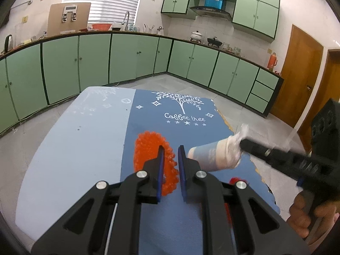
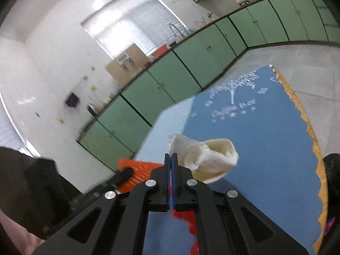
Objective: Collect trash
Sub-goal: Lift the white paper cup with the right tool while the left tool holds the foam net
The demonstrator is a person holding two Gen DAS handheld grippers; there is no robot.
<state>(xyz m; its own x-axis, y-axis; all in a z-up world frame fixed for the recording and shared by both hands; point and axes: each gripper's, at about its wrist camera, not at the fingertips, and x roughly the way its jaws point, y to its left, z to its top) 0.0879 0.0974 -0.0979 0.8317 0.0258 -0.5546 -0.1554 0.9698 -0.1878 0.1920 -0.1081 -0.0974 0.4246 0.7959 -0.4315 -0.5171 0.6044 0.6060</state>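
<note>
A: What is the paper cup holding?

B: One crumpled white tissue, bulging out of its mouth. The cup is lying on its side above the blue tablecloth, pale and slightly squashed.

A: And the grippers?

B: The right gripper is squeezing fully closed on the tissue's edge. The left gripper is sitting nearly closed, gripping an orange mesh basket; what is inside is hidden.

A: Counts?

B: One cup, one tissue, one basket.

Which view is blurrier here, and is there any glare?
Right wrist view: motion blur smears the cabinets and tablecloth lettering; the window blows out white. Left wrist view: mostly sharp, only the right claw and its paper cup blurred; strong fisheye bending.
</note>
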